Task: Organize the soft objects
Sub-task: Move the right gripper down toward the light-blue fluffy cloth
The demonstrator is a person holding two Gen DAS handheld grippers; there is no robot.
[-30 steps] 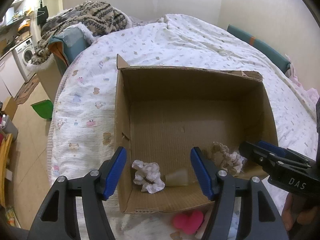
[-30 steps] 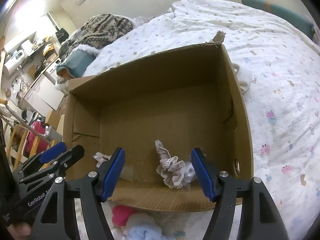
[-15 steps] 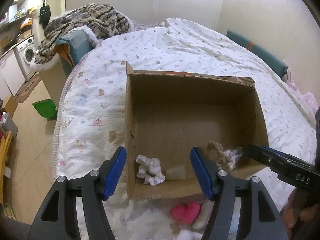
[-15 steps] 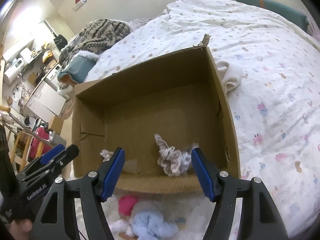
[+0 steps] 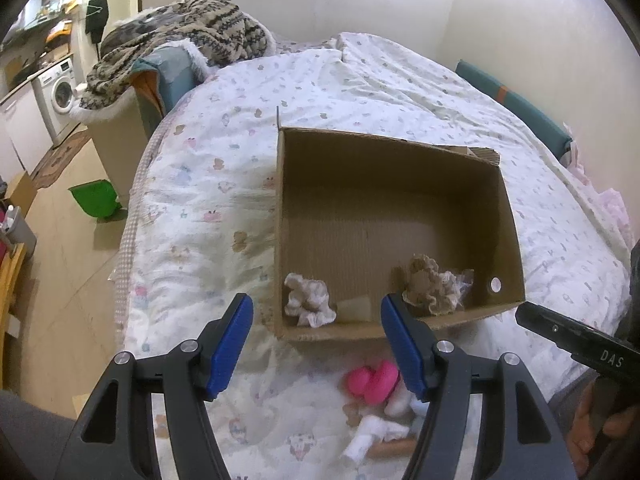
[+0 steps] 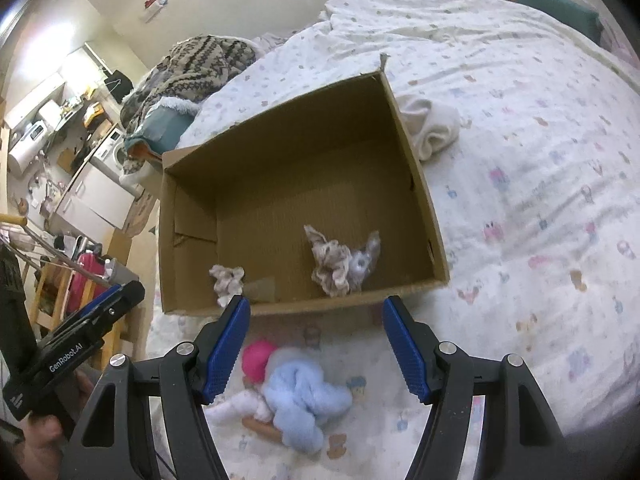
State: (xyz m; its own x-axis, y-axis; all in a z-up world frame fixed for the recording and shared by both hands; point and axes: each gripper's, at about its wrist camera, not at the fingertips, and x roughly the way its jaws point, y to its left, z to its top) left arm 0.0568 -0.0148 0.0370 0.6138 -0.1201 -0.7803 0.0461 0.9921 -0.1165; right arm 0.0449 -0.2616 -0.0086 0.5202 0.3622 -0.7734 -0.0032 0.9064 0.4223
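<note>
Cardboard box [image 5: 508, 216] holds 2 scrunchies [image 5: 308, 300]; left gripper [image 5: 316, 344] and right gripper [image 6: 316, 344] gape wide, empty.

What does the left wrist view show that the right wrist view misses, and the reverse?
Only the left wrist view shows the green bin on the floor beside the bed.

Only the right wrist view shows the light blue fluffy item lying in front of the box, and the rolled white cloth on the bed outside the box's right wall.

Both show the cardboard box, the white scrunchie and beige scrunchie inside it, the pink item outside, and both open grippers: left gripper, right gripper.
</note>
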